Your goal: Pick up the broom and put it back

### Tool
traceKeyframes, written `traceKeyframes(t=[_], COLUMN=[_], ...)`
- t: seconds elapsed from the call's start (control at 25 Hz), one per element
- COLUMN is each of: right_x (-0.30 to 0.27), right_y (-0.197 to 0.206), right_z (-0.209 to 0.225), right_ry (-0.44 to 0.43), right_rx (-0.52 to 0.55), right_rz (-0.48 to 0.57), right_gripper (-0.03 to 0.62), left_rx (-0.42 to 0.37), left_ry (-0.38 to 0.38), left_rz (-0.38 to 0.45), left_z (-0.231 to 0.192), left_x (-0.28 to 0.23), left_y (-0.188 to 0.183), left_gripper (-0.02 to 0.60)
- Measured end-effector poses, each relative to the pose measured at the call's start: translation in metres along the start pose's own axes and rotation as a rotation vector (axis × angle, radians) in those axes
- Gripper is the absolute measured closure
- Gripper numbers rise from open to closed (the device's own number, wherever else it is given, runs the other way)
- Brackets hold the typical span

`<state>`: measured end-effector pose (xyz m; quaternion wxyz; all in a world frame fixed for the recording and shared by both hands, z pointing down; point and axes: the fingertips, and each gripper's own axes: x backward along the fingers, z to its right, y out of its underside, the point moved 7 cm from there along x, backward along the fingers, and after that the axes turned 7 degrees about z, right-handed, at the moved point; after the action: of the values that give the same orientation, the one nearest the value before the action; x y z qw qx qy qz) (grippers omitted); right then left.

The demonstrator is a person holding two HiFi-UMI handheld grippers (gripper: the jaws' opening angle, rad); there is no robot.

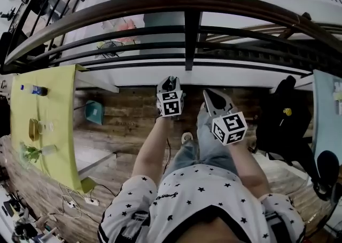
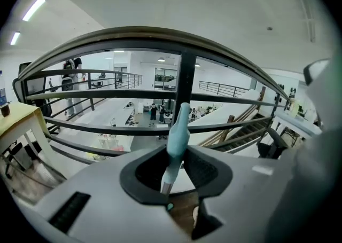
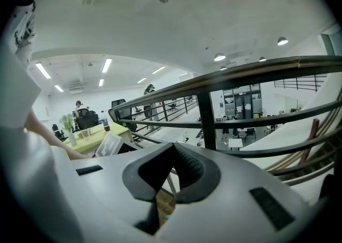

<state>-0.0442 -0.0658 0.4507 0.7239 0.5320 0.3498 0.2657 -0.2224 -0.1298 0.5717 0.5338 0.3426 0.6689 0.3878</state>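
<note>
The broom's pale blue handle [image 2: 178, 130] stands nearly upright between the jaws of my left gripper [image 2: 174, 154], which is shut on it just below the handle's tip. In the head view the left gripper [image 1: 170, 81] is raised in front of the dark railing [image 1: 187, 49]. My right gripper [image 1: 211, 96] is beside it, a little nearer to me. Its tips meet in the right gripper view [image 3: 172, 148] with nothing pressed between them. A thin pale rod [image 3: 169, 183] shows through the gap behind the tips. The broom's head is hidden.
The railing [image 2: 184, 76] runs straight across ahead, with a drop to a lower floor beyond. A yellow-green table [image 1: 53, 103] with bottles stands at the left. A teal dustpan [image 1: 95, 112] lies on the wooden floor. Dark chairs [image 1: 283, 122] stand at the right.
</note>
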Motion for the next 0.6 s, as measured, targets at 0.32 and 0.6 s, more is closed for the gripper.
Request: traceKeyframes(t=[0.32,0.6], right_x=[0.019,0.034], right_y=[-0.007,-0.01], right_z=[-0.018,-0.026], right_ry=[0.008,0.014], right_rx=[0.022,0.037], right_rz=[0.021,0.035], right_gripper=[0.6,0.6], left_rx=[0.043,0.096], left_ry=[0.001,0.006], left_rz=[0.027,0.06], left_z=[-0.003,0.002], left_x=[0.04,0.073], left_y=[0.0,-0.006], left_gripper=[0.477,0.477])
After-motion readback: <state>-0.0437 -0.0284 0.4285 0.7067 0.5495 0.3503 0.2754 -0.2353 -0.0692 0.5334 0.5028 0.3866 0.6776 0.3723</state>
